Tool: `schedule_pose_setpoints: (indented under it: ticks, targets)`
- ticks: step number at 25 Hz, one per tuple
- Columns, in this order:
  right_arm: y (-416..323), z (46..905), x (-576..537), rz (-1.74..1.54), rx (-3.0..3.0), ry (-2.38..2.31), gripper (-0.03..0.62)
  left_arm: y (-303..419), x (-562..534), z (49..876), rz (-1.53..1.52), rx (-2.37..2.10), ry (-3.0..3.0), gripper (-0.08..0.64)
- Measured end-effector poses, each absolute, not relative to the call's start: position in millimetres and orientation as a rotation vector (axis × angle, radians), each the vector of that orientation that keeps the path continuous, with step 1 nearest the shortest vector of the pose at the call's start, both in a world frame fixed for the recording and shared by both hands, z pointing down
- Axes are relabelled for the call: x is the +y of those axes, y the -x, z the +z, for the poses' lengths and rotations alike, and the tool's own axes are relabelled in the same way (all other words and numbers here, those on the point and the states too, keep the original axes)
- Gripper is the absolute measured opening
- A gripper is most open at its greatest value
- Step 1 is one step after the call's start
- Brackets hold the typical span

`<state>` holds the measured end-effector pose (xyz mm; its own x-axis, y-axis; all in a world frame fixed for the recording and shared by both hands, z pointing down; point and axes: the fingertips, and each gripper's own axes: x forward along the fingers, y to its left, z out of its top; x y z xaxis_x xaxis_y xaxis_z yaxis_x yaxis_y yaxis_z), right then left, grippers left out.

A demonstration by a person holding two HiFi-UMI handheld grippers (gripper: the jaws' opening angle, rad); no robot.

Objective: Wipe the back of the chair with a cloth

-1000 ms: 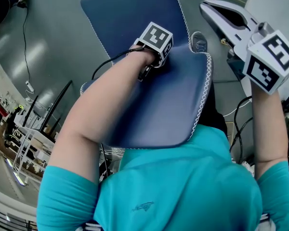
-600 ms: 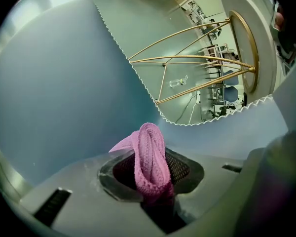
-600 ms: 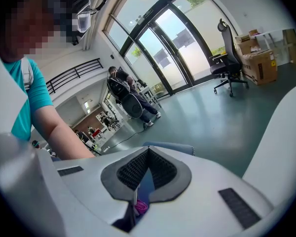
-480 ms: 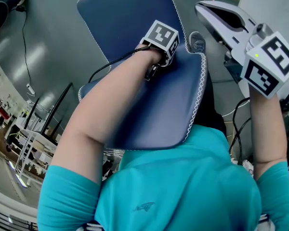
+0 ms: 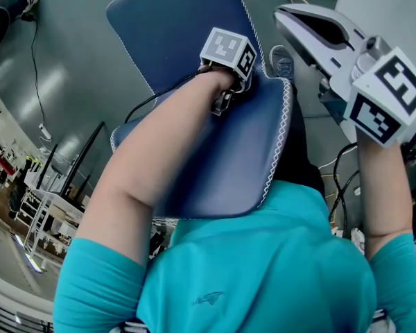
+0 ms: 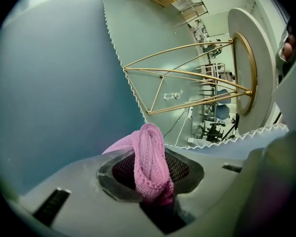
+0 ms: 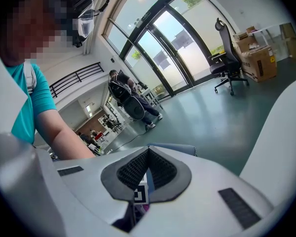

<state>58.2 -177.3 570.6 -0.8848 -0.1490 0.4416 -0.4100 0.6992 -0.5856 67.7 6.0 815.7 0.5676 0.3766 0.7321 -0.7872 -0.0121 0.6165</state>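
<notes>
One pink cloth (image 6: 147,149) in left hand-held gripper (image 6: 153,179), one blue chair (image 5: 173,33).

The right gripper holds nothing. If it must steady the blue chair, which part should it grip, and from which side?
Probably the white-stitched right edge of the chair panel nearest the person, approached from the right. That edge is thin, uncovered and faces the right gripper, while the left gripper is busy holding the pink cloth.
</notes>
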Motion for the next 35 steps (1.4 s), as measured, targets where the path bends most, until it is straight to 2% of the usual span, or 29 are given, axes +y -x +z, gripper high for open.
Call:
schedule_pose_setpoints:
  ticks: [13,21,29,33,35]
  targets:
    - [-50,566,-175,1.012,-2.553,-0.419,-0.002,-101,-15,805,0.669,-0.38,-1.261,0.107]
    - [-55,573,-172,1.019,-2.559,-0.419,-0.002,-127,-31,796,0.362,-0.264,-1.296,0.107]
    - [-63,562,-170,1.012,-2.556,-0.451,-0.002,-103,-65,751,-0.059,-0.284,-1.374,0.107]
    - [-84,548,-176,1.014,-2.571,-0.489,-0.002,-91,-76,724,-0.114,-0.332,-1.414,0.107]
    - [-72,531,-177,1.021,-2.576,-0.517,-0.002,-60,-79,700,-0.131,-0.37,-1.434,0.107]
